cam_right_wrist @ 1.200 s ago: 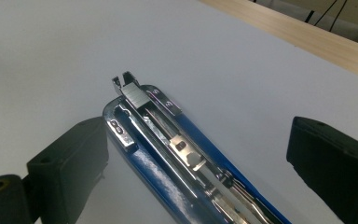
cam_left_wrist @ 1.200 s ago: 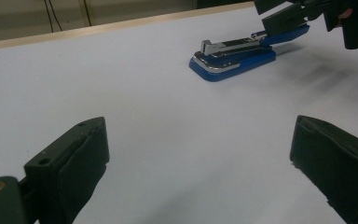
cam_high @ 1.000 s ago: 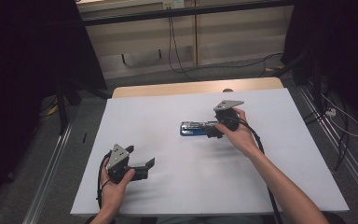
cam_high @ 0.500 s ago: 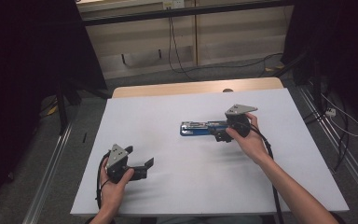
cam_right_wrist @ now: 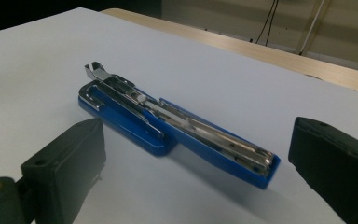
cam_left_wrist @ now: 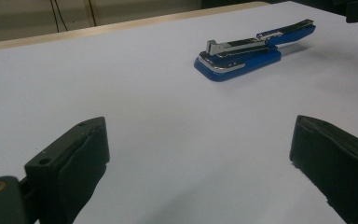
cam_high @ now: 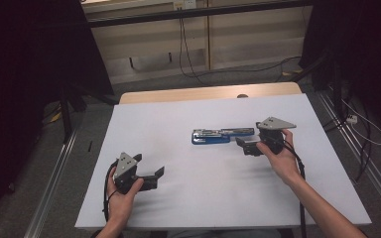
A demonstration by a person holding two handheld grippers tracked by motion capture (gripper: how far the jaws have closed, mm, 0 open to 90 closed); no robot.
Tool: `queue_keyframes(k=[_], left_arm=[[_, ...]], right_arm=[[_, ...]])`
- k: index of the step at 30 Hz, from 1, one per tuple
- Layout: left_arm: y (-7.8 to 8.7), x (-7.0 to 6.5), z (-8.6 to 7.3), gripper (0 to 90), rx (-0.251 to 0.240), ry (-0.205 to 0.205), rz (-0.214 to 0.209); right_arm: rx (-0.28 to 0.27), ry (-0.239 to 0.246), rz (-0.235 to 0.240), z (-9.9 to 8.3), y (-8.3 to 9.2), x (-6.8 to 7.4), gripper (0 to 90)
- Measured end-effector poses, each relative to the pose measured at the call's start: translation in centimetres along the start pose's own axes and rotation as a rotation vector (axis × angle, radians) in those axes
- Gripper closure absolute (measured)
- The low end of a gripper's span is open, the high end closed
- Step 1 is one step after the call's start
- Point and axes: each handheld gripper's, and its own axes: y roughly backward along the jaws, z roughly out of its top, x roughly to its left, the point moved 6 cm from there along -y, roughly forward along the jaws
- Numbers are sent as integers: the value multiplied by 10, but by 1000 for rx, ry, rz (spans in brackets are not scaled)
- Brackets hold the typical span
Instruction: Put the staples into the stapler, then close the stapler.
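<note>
high view: a blue stapler [cam_high: 223, 135], swung fully open so its two halves lie end to end, rests flat on the white table [cam_high: 203, 198]. the right gripper [cam_high: 247, 145] sits just beside the stapler's right end, jaws spread, holding nothing; whether it touches the stapler cannot be told here. the left gripper [cam_high: 155, 177] is well apart from the stapler, at the near left of the table, jaws also spread and empty.

left gripper view: the two black jaws stand wide apart with bare table between them. the stapler [cam_left_wrist: 254, 49] lies far ahead of the fingertips, toward the right one.

right gripper view: the jaws are wide apart. the stapler [cam_right_wrist: 168, 123] lies just ahead of the fingertips, slanting across the gap, its chrome end beyond the left finger [cam_right_wrist: 67, 165] and its blue end near the right finger [cam_right_wrist: 335, 163]; neither touches it.
</note>
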Motion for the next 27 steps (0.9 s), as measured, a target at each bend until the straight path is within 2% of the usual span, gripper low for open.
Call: queue_keyframes(k=[2, 8, 10, 13, 17, 18, 20, 21, 23, 27], left_arm=[[1, 0, 1, 47, 0, -10, -1], [1, -4, 2, 47, -4, -23, -12], [0, -5, 3, 47, -2, -39, -3], [-2, -9, 4, 47, -4, -52, -22], [-4, -11, 6, 47, -9, -53, -26], [-5, -11, 6, 46, -8, -61, -29], [-8, -10, 8, 45, -35, -123, -15], [-10, -11, 8, 44, -36, -128, -17], [-14, -13, 8, 44, -28, -76, -60], [-20, -15, 10, 44, -25, -112, -34]], right_arm=[[16, -1, -5, -6, 4, -4, 38], [14, -31, -43, -16, 13, -14, 31], [19, -26, -52, -18, 13, -16, 31], [19, -25, -53, -18, 11, -15, 33], [23, -9, -55, -18, 8, -13, 30], [25, -5, -59, -18, 8, -13, 30], [27, -7, -61, -19, 8, -13, 29], [30, -12, -60, -20, 8, -13, 29], [35, -9, -64, -20, 8, -14, 29], [31, -7, -69, -21, 8, -14, 29]])
